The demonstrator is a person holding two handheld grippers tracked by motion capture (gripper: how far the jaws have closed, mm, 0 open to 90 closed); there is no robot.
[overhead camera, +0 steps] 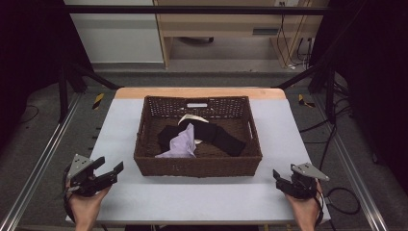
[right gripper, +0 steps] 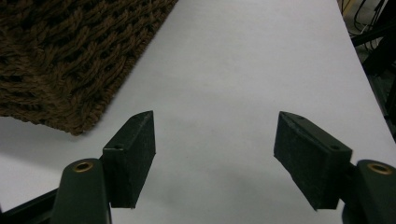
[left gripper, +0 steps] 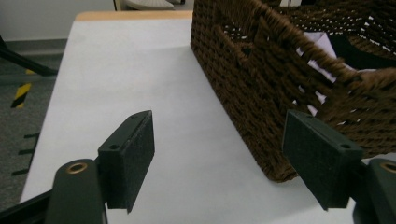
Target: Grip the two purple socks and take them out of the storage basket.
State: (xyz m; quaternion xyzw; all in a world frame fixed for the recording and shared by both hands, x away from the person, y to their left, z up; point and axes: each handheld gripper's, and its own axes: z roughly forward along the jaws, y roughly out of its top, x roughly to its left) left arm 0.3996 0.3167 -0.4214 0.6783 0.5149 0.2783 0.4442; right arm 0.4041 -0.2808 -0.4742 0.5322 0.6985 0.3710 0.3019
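Note:
A brown wicker basket (overhead camera: 197, 166) stands in the middle of the white table (overhead camera: 211, 197). Inside it lie a black garment (overhead camera: 219, 136), a lilac cloth (overhead camera: 182, 143) and a cream piece (overhead camera: 191, 119). My left gripper (overhead camera: 109, 169) rests at the table's near left, jaws open and empty, pointing toward the basket's front left corner (left gripper: 261, 116). At the near right, my right gripper (overhead camera: 278, 177) is held open with nothing between its jaws. Its own view has the basket's front right corner (right gripper: 60, 74) at upper left and bare table (right gripper: 233, 70) ahead.
A black frame with rails surrounds the table. Beyond the far edge are a wooden desk (overhead camera: 231, 24) and hanging cables (overhead camera: 288, 43). Bare table lies on both sides of the basket and in front of it.

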